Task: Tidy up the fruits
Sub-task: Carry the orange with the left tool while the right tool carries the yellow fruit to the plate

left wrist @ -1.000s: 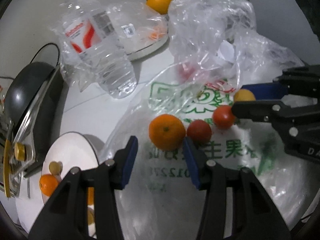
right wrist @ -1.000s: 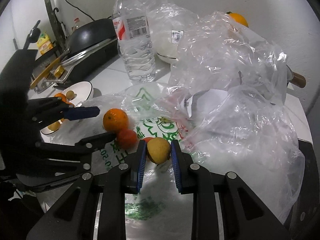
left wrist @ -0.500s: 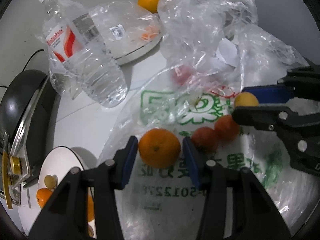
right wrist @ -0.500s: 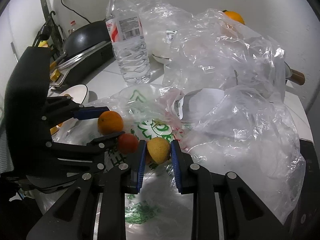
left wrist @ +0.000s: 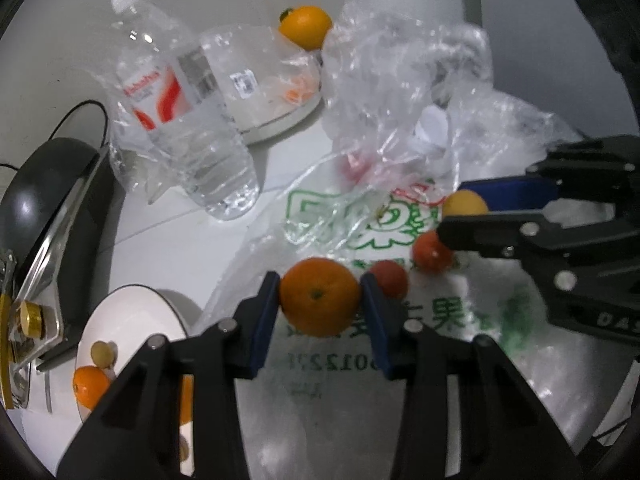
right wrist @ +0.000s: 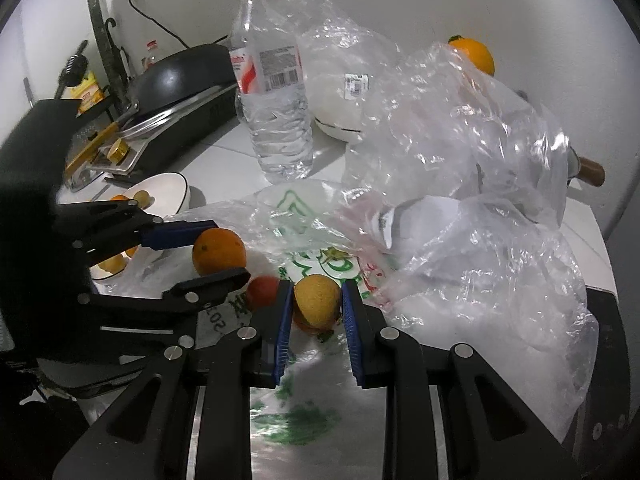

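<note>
My left gripper (left wrist: 320, 292) is shut on an orange mandarin (left wrist: 319, 295), just above a printed plastic bag (left wrist: 360, 344). My right gripper (right wrist: 316, 304) is shut on a small yellow fruit (right wrist: 317, 300); it also shows in the left wrist view (left wrist: 464, 204). Two red fruits (left wrist: 390, 278) (left wrist: 430, 250) lie on the bag between the grippers. A white bowl (left wrist: 132, 308) at lower left holds an orange fruit (left wrist: 90, 386) and a small pale fruit. Another orange (left wrist: 306, 26) sits far back behind a plate.
A clear water bottle (left wrist: 188, 120) stands left of centre. Crumpled clear bags (right wrist: 460, 152) pile at the back right. A white plate (left wrist: 280, 116) under plastic is behind the bottle. A black pan (left wrist: 36, 200) on a stove is at the left.
My left gripper moved forward around the mandarin and closed on it. My right gripper kept its hold on the yellow fruit and lifted it slightly.
</note>
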Motion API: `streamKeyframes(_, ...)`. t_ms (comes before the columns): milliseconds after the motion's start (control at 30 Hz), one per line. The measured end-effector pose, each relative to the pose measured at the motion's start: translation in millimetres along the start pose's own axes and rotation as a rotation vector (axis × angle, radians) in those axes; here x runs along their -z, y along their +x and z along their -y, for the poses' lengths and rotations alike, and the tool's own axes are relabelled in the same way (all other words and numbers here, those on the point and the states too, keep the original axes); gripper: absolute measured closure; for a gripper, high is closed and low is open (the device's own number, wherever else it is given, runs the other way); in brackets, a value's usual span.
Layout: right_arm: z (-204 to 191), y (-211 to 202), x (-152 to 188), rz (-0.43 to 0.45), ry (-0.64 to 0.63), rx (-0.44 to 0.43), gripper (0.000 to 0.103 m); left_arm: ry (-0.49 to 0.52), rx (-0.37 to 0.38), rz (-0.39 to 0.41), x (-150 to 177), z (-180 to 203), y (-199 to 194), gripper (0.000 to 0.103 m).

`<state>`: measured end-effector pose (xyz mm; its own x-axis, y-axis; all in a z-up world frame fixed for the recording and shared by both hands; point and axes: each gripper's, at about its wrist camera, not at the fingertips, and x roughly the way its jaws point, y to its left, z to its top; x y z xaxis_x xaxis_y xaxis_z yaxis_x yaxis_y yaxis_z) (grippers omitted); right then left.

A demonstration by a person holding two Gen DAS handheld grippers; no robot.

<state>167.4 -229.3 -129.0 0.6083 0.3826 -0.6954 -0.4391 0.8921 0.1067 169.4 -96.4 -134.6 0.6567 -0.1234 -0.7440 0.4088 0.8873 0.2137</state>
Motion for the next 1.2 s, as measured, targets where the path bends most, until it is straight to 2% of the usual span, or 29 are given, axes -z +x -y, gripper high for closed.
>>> streamKeyframes(367, -34, -14, -12, 0.03, -0.034, 0.014, 0.077, -0.044, 0.005, 0.104, 10, -20, -55, 0.061)
streamKeyframes(567, -55, -16, -17, 0.04, -0.051, -0.012, 0.077, -0.089, -0.012, 0.141, 22, -43, -79, 0.061)
streamKeyframes(767, -76, -14, -25, 0.037, -0.09, -0.011, 0.077, -0.13, -0.046, 0.154, 38, -72, -91, 0.061)
streamKeyframes(1200, -118, 11, -44, 0.012, -0.138, -0.037, 0.077, -0.192, -0.096, 0.145, 65, -128, -86, 0.061)
